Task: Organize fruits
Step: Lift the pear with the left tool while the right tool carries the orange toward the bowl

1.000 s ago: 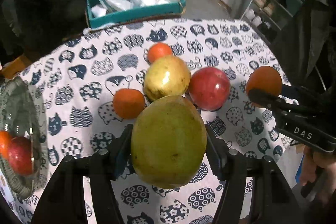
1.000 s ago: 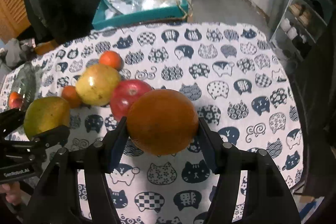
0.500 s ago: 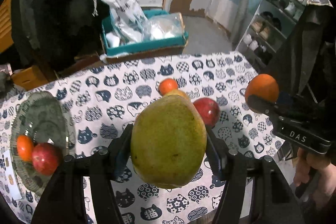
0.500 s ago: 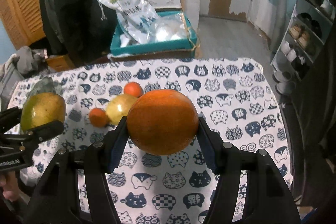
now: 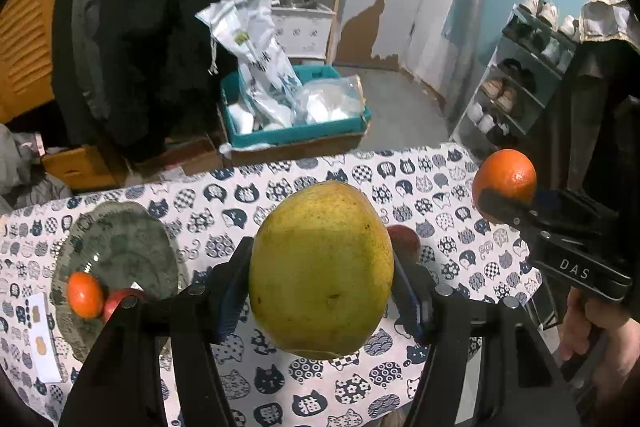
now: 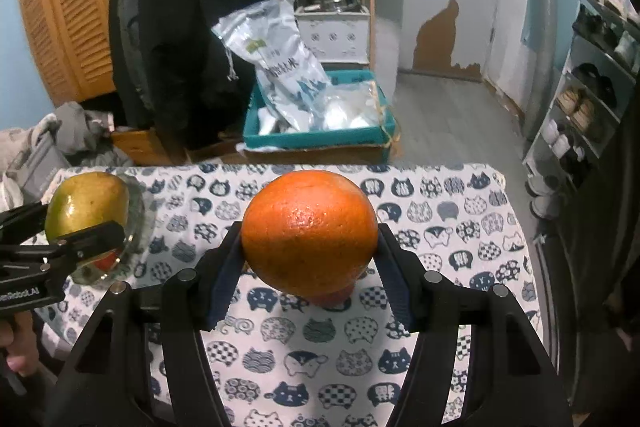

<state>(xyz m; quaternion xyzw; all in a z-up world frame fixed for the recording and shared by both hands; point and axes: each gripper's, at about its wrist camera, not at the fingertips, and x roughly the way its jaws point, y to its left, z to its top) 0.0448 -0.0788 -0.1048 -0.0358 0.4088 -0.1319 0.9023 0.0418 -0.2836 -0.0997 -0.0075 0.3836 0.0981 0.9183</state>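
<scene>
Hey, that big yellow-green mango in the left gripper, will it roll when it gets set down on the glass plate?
The big yellow-green mango looks egg-shaped and smooth, so it probably rocks rather than sitting still. The shallow glass plate may let it drift toward the small orange already there.

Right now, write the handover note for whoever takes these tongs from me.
Left tongs: shut on the mango, held above the table.
Right tongs: shut on the big orange, also in the air.
Done: a small orange and a red apple lie in the glass plate.
Left: set both held fruits in the plate, then fetch the red fruit behind the mango.
</scene>
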